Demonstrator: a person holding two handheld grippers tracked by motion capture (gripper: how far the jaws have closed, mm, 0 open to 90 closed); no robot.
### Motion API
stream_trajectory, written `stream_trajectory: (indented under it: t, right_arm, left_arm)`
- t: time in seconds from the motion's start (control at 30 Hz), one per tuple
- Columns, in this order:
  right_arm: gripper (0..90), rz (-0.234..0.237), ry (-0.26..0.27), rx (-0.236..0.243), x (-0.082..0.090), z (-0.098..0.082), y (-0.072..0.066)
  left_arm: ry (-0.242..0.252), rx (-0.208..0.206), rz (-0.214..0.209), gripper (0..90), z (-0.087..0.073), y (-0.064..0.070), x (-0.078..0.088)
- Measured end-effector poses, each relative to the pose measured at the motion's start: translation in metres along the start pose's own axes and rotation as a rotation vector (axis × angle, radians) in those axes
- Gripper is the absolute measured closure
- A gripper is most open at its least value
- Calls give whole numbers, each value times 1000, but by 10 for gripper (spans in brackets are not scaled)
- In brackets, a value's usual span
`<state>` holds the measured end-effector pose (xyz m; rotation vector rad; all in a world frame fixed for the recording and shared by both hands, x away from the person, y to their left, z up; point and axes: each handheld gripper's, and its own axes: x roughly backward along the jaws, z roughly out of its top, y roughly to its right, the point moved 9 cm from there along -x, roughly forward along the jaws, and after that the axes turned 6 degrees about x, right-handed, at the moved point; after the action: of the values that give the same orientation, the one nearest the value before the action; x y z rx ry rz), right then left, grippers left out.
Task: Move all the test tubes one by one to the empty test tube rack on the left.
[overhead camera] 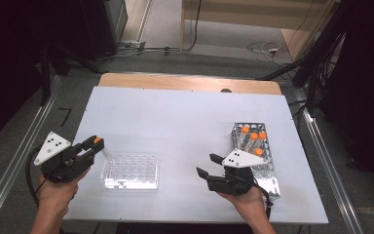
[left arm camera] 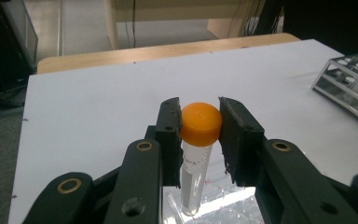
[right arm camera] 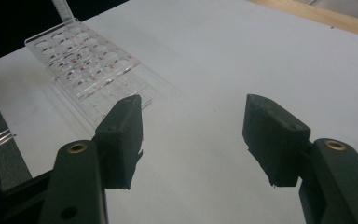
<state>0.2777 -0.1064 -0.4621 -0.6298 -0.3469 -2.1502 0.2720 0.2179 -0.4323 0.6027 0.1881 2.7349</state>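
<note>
Your left gripper clamps one orange-capped tube; your right gripper gapes wide over the white table. Three capped tubes occupy one metal rack; one clear rack.

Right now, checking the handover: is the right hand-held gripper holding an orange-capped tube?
No, the right hand-held gripper has open jaws with bare white table between them.
</note>
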Motion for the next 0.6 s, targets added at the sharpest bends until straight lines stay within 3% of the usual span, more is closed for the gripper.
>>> stream_trajectory:
  t: [0.27, 0.6]
  right_arm:
    - [363, -4, 5, 0, 2, 0, 1]
    - [363, -3, 5, 3, 0, -1, 1]
  left_arm:
    - [-48, -46, 26, 704, -16, 2, -6]
    - [-76, -58, 35, 700, -27, 3, -10]
